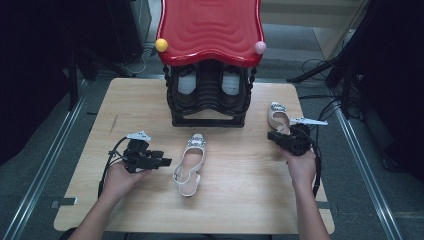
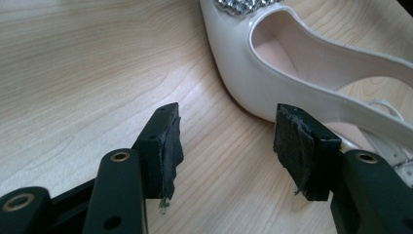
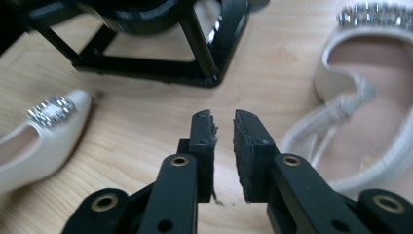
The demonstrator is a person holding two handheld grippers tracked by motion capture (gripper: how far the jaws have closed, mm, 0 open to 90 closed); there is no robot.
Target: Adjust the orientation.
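Here, left hand-held gripper (image 2: 226,141) wide open, empty, white shoe (image 2: 292,73) just beside its right jaw

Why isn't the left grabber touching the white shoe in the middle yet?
Apart. The left gripper view shows the left gripper open, bare table between its fingers, the shoe just beyond them.

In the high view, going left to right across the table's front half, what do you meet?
Left gripper → cream shoe lying mid-table → right gripper, beside the second cream shoe at the table's right edge.
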